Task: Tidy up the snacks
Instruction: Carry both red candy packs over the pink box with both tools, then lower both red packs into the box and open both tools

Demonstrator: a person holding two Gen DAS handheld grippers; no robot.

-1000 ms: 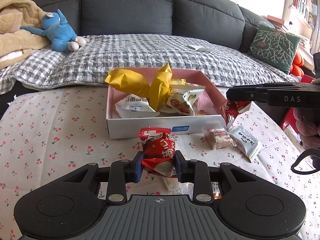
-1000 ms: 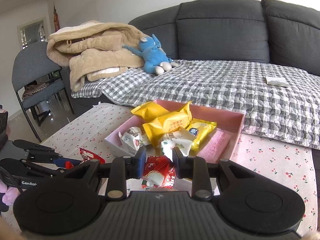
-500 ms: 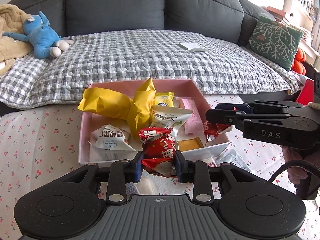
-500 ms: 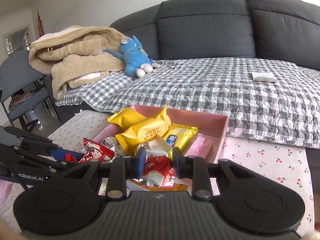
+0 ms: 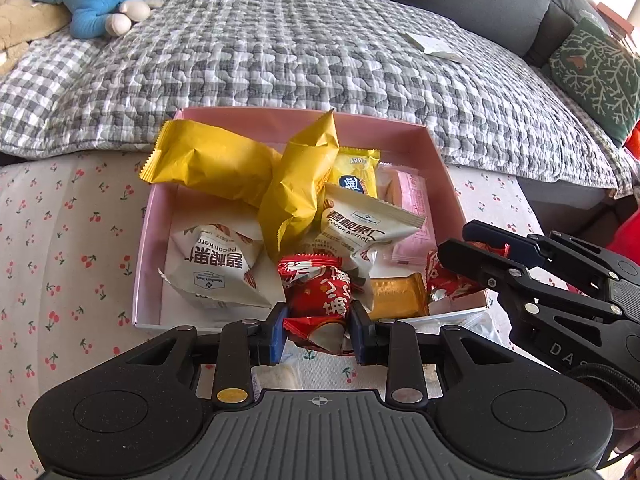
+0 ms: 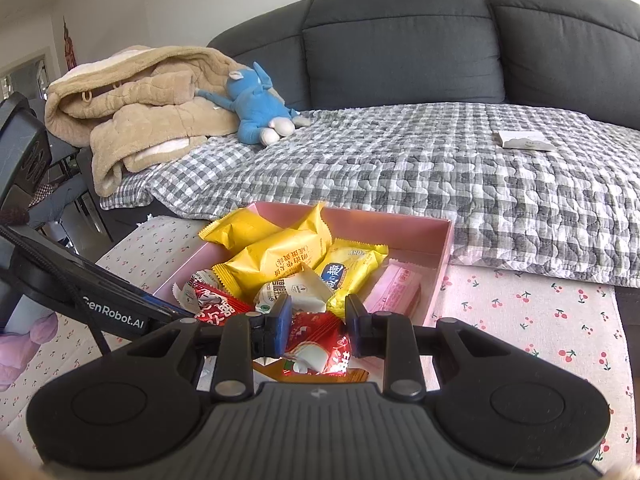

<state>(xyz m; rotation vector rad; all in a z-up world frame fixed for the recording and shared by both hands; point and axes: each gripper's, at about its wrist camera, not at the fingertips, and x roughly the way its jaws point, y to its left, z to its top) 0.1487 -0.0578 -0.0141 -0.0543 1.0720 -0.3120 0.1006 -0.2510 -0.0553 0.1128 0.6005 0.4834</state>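
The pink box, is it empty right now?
No, the pink box already holds several snacks, including yellow packets and white pecan packets.

A dark grey sofa (image 6: 400, 52) stood behind, draped in a checked quilt (image 6: 400, 168) (a beige blanket (image 6: 140, 100) heaped at one end); daylight fell on a white wall (image 6: 168, 4).

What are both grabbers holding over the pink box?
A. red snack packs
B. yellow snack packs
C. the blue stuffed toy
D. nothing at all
A: the left gripper pinches a red snack pack, and the right gripper pinches another red snack pack, both at the pink box.
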